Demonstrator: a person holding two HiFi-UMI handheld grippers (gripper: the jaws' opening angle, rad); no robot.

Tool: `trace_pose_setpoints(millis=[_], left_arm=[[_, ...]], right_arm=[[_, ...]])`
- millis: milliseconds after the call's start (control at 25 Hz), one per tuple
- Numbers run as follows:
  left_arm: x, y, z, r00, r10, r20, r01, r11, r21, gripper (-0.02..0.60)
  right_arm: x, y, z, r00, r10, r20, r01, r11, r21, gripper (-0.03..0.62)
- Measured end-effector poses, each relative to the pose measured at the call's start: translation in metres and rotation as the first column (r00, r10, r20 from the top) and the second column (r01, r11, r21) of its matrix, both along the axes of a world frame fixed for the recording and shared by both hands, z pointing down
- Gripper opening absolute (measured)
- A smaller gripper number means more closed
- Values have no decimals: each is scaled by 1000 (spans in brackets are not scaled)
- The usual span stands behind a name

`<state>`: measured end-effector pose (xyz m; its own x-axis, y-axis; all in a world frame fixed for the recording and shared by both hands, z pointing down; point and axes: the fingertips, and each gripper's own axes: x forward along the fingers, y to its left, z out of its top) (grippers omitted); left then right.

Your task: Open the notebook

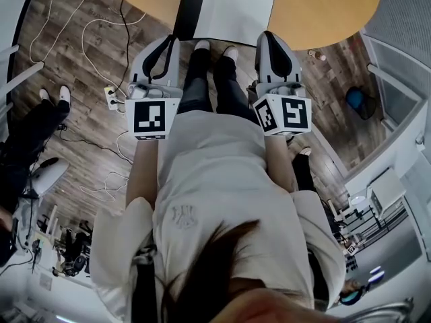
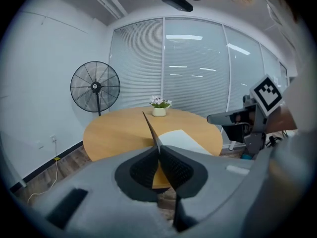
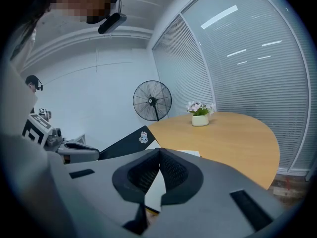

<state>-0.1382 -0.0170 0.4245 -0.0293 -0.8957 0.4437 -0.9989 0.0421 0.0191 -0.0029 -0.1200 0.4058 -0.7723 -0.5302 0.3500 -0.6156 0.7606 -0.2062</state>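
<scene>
The notebook lies on the near edge of the round wooden table [image 1: 323, 12], its white page [image 1: 236, 9] flat and its black cover [image 1: 187, 9] lifted on edge. My left gripper [image 1: 172, 39] is shut on the cover's near edge. In the left gripper view the cover [image 2: 148, 125] runs as a thin dark line into the closed left gripper [image 2: 158, 150], beside the page [image 2: 181, 140]. My right gripper [image 1: 269, 36] hangs just short of the table, shut and empty. In the right gripper view its pads meet at the right gripper [image 3: 159, 151], and the cover [image 3: 124, 142] slants up from the left gripper [image 3: 96, 155].
A small flower pot [image 2: 159, 108] stands at the table's far side, with a pedestal fan [image 2: 95, 87] behind it and glass walls with blinds. Cables and a power strip [image 1: 111, 99] lie on the wood floor at left, near another person's legs [image 1: 34, 123].
</scene>
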Motion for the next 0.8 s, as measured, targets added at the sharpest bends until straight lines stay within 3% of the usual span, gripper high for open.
trace_pose_setpoints(millis=[800], left_arm=[[-55, 23, 68, 980, -162, -116, 149, 982, -114, 34]], right_arm=[[-27, -1, 3, 1000, 7, -28, -7, 1000, 10, 3]])
